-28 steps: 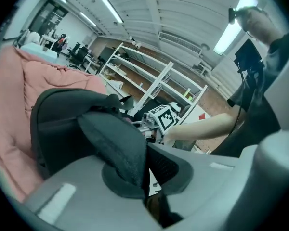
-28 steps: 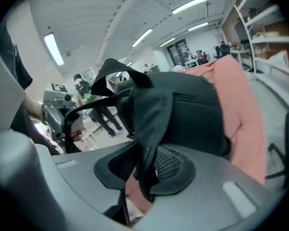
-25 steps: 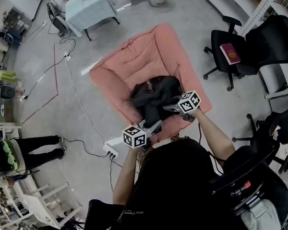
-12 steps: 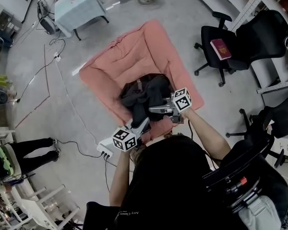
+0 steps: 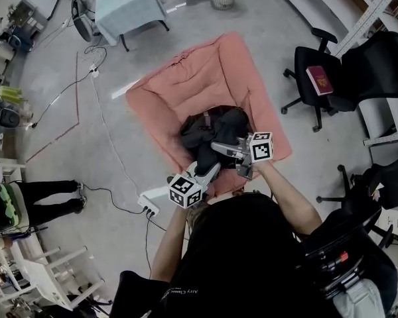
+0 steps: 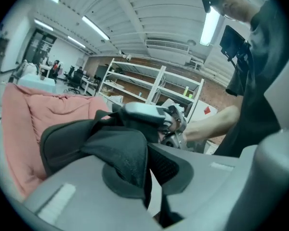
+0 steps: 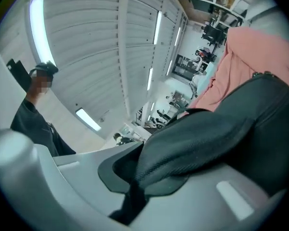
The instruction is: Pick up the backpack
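Note:
A dark grey backpack (image 5: 211,131) lies crumpled on a big pink cushion (image 5: 186,78) on the floor, its near side pulled up. My left gripper (image 5: 211,169) is at its near edge, shut on a fold of the fabric (image 6: 123,153). My right gripper (image 5: 220,147) reaches in from the right and has just been closing; its jaws are now shut on a padded strap (image 7: 202,143) of the backpack. The left gripper view shows the right gripper (image 6: 151,113) just beyond the raised fabric, with the pink cushion (image 6: 33,114) behind it.
A black office chair (image 5: 305,78) with a red book (image 5: 320,78) stands right of the cushion, and more chairs stand at the lower right. A power strip (image 5: 150,204) and cables lie left. A light blue table (image 5: 129,5) and a person's legs (image 5: 46,201) are farther off.
My right gripper has closed on the backpack strap and risen, drawing the fabric up. The left gripper has kept its hold and hardly moved.

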`<state>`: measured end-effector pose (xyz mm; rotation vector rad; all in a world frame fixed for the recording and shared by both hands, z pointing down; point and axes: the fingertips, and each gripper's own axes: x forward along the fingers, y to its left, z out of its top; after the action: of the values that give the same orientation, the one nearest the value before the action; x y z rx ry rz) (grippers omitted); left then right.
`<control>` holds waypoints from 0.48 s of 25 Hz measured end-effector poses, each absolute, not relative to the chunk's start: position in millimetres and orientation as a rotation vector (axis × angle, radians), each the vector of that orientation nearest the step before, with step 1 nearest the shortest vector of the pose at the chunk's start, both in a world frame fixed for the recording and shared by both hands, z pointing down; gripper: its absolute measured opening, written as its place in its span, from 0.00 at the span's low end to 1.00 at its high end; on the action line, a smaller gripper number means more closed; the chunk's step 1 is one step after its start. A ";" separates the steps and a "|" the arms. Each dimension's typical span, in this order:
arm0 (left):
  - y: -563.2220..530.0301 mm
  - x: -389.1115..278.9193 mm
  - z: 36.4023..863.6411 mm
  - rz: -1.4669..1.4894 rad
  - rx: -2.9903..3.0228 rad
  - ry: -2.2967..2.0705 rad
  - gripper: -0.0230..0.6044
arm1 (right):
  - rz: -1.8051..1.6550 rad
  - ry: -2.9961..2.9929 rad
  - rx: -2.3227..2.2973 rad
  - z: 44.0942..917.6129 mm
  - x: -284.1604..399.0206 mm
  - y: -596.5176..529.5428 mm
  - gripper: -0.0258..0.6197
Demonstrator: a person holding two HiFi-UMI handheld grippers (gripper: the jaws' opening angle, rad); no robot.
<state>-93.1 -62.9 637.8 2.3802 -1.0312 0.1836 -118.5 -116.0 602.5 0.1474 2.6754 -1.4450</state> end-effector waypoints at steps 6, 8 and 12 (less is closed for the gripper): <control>-79.4 -130.0 627.7 0.060 2.368 -1.219 0.16 | -1.532 2.642 0.372 581.3 -93.5 -102.2 0.09; -83.0 -117.5 624.4 0.030 2.407 -1.078 0.25 | -1.558 2.640 0.420 584.8 -91.5 -97.1 0.09; -81.6 -77.3 629.8 0.077 2.455 -0.807 0.31 | -1.561 2.573 0.375 580.6 -88.9 -106.9 0.09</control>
<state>-77.3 -81.6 629.8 2.4550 -0.8071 0.0768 -88.9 -106.9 580.6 0.3754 2.5726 -1.5607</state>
